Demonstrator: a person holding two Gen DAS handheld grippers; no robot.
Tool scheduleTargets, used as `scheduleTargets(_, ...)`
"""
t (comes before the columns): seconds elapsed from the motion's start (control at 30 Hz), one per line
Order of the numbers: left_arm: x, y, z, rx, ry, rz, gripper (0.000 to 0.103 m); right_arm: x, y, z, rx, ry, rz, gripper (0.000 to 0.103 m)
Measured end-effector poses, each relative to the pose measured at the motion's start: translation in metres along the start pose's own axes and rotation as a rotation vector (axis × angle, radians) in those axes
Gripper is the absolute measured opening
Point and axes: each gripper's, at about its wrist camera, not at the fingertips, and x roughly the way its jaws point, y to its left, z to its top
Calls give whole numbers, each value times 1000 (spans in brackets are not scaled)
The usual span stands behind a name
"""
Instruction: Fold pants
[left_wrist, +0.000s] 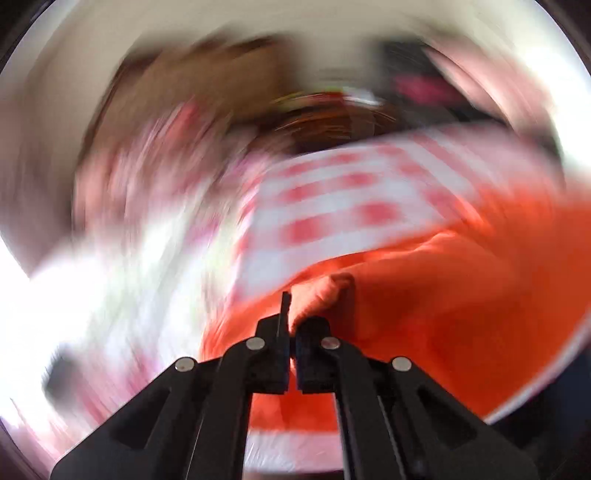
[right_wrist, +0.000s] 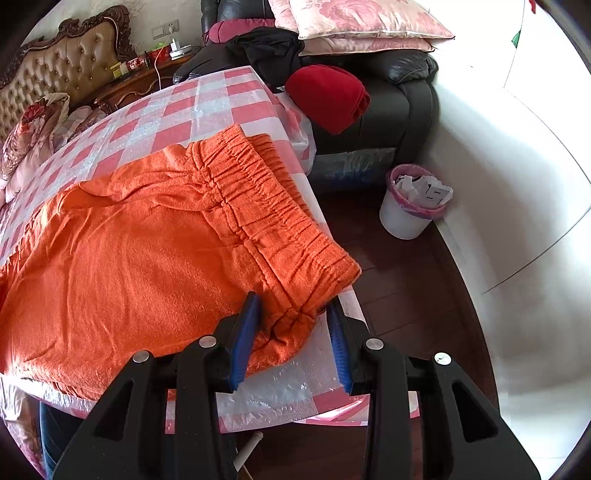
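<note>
right hand-held gripper: jaws apart, straddling waistband corner | orange pants: flat on checkered tablecloth

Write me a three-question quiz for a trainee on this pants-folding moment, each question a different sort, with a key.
1. True or false: the left gripper is shut on a bunch of the orange pants.
2. Multiple choice: the fingers of the right gripper stand
A. shut on the red blanket
B. open, either side of the waistband corner
C. open above the bin
3. Fill in: the pants lie on a red-and-white checked ____.

Key: 1 true; 2 B; 3 tablecloth. The left wrist view is blurred, yet orange cloth shows pinched between the closed fingers. The red blanket rests on the black sofa, and the bin stands on the floor.
</note>
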Motion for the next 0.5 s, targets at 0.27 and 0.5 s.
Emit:
scheduleTargets(0.27,41,111,-82,-518,112,-255,14,1,3,4,-16,20,-9,33)
scheduleTargets(0.5,23,98,-75,-512,80,-201,49,1,3,3,-10,25,-9,33)
